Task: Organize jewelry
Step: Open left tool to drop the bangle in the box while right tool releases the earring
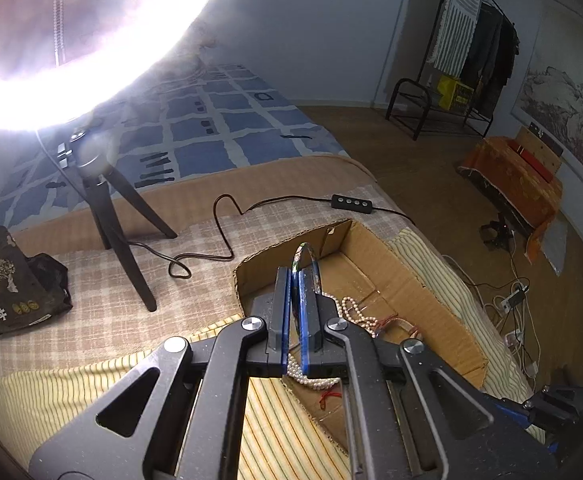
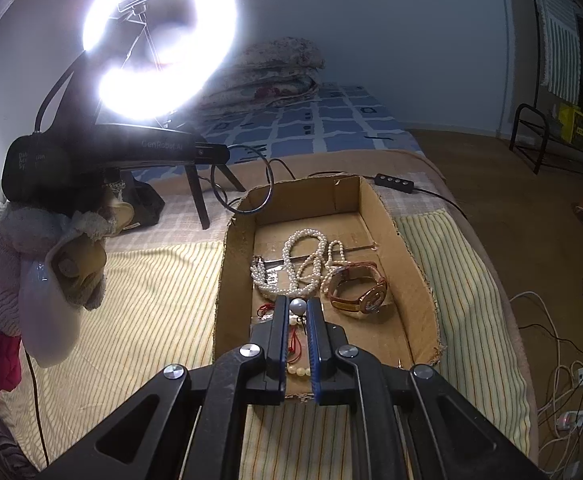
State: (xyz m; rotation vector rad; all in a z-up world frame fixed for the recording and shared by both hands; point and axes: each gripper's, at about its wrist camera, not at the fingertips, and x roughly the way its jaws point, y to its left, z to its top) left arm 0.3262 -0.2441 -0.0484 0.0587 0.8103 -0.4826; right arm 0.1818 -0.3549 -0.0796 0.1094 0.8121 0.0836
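My left gripper (image 1: 294, 276) is shut on a thin dark bangle (image 1: 308, 258), which stands up between the pads over the far left part of an open cardboard box (image 1: 423, 276). The right wrist view shows that same left gripper (image 2: 221, 155) in a gloved hand, with the bangle (image 2: 241, 180) hanging over the box's far left corner. My right gripper (image 2: 297, 304) is shut on a grey-white bead (image 2: 298, 306) strung on red cord, low over the near end of the box (image 2: 411, 256). A pearl necklace (image 2: 303, 264) and a brown wristwatch (image 2: 359, 288) lie inside.
The box rests on a striped yellow cloth (image 2: 151, 300) on a bed. A lit ring light (image 2: 159, 40) on a black tripod (image 1: 119, 216) stands behind it. Its cable and switch (image 1: 351, 203) run past the box. A black bag (image 1: 11, 284) lies left, a folded quilt (image 2: 267, 72) behind.
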